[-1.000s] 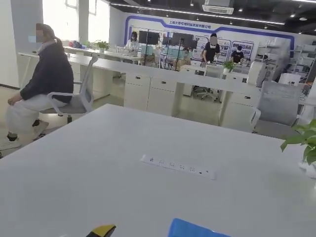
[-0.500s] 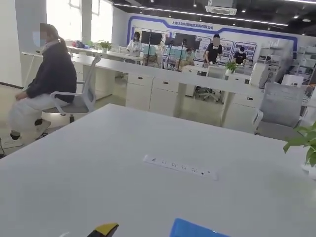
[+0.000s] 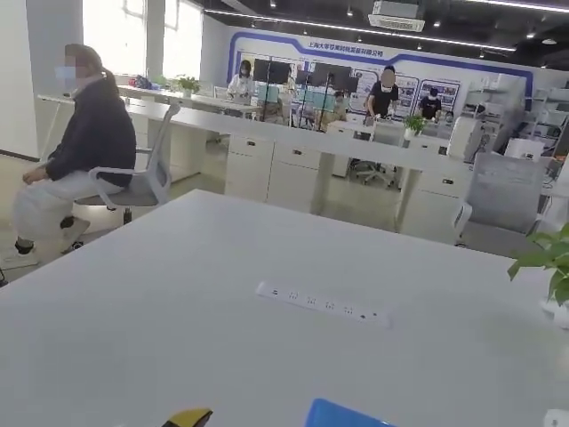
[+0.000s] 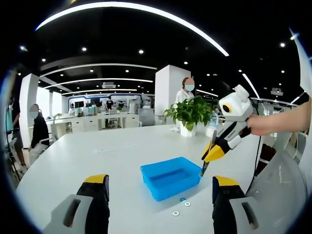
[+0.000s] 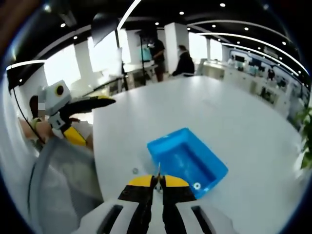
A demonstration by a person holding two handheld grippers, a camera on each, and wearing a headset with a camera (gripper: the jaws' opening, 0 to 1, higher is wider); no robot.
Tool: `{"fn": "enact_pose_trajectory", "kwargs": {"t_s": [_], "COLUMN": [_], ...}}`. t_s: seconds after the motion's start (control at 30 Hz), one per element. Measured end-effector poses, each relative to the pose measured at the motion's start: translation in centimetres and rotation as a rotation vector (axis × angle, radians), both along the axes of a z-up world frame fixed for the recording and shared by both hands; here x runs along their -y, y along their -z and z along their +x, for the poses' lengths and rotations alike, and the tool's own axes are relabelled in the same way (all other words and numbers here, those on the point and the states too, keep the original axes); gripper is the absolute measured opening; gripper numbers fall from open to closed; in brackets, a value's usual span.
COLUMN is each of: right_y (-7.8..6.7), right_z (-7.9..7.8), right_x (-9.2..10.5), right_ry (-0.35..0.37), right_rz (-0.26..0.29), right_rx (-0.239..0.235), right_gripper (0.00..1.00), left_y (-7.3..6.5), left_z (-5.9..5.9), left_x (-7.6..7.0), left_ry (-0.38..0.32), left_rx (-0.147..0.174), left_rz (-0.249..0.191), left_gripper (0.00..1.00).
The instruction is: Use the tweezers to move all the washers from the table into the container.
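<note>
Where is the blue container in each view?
Head view: blue container, cut off by the bottom edge, right of centre.
Left gripper view: lower centre, between the yellow-tipped fingers.
Right gripper view: centre, just beyond the tweezers that the right gripper clamps.
Shared landmark: the potted plant, at the right edge in the head and right gripper views, behind the container in the left gripper view.

Both hand-held tools wear one livery. The left gripper (image 4: 160,180) has black jaws capped in yellow, set on pale grey bodies, each cut with an oval slot. The right gripper (image 5: 158,181) matches it, with yellow tips over black on white-grey housings. A thin black cable (image 4: 257,156) hangs from its white body.
</note>
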State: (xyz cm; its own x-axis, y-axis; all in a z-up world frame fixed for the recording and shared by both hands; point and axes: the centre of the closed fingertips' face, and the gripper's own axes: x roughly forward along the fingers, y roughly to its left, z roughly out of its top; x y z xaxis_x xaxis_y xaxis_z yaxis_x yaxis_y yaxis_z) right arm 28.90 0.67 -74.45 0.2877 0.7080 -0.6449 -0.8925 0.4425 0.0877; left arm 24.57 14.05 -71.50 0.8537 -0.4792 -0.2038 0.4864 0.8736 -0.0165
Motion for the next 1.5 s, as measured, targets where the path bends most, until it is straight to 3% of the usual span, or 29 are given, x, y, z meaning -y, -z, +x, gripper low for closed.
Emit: {"fn": "enact_pose_trajectory", "kwargs": {"t_s": [0.23, 0.7, 1.23, 1.5], "right_y": [-0.3, 1.9, 5.7, 6.7], "right_z": [2.7, 6.5, 7.2, 7.9], "right_x": [-0.1, -1.2, -1.8, -1.4], "right_ry": [-0.019, 0.029, 0.021, 0.028], "right_rz": [-0.063, -0.057, -0.151, -0.171], "right_rx": [0.048, -0.001, -0.069, -0.09], "right_gripper": [0.03, 0.03, 0.03, 0.03], "left_y": [0.0, -0.1, -0.1, 0.0], "left_z": [0.0, 0.1, 0.1, 0.1], "left_x": [-0.1, -0.4, -0.4, -0.4], "left_ry": [-0.003, -0.017, -0.018, -0.017], "left_rx": [0.0, 0.005, 0.005, 0.003], "left_rz": [0.002, -0.008, -0.004, 0.004], "left_gripper": [0.89, 0.89, 0.88, 0.88]}}
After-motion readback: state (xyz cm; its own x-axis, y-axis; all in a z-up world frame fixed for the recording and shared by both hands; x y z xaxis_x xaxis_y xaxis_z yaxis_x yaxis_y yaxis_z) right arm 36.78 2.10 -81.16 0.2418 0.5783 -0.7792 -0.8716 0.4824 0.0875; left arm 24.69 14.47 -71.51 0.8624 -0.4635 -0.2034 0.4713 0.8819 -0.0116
